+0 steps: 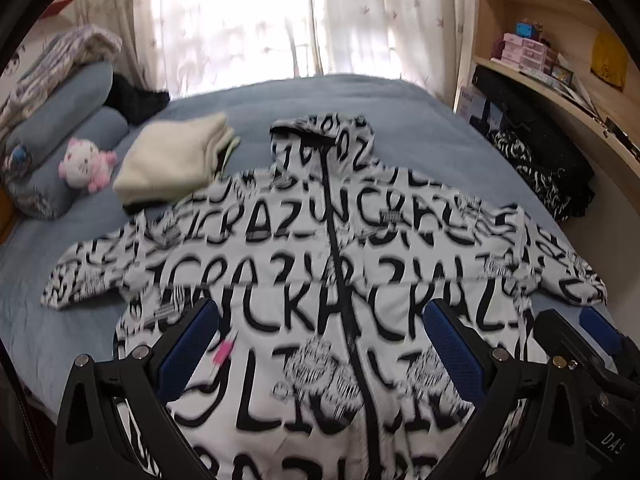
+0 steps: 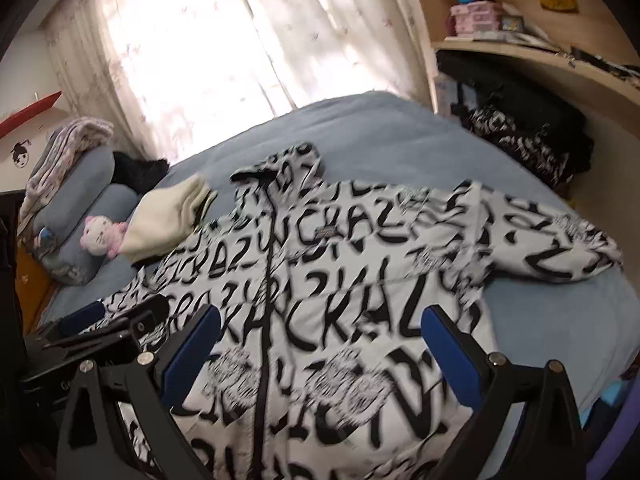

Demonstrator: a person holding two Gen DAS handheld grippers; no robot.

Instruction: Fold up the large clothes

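White puffy jacket w/ black lettering point(image 1: 280, 264) is spread flat on blue bedspread point(image 1: 400, 120), hood at 12 o'clock. Left gripper point(image 1: 320, 344) & right gripper point(image 2: 320, 348) are held wide apart above hem, nothing gripped.

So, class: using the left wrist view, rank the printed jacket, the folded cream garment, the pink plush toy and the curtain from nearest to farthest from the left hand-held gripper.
1. Printed jacket, spread on the bed directly beneath the open left hand-held gripper.
2. Folded cream garment, ahead, left.
3. Pink plush toy, further left, by the pillows.
4. Curtain, beyond the bed.
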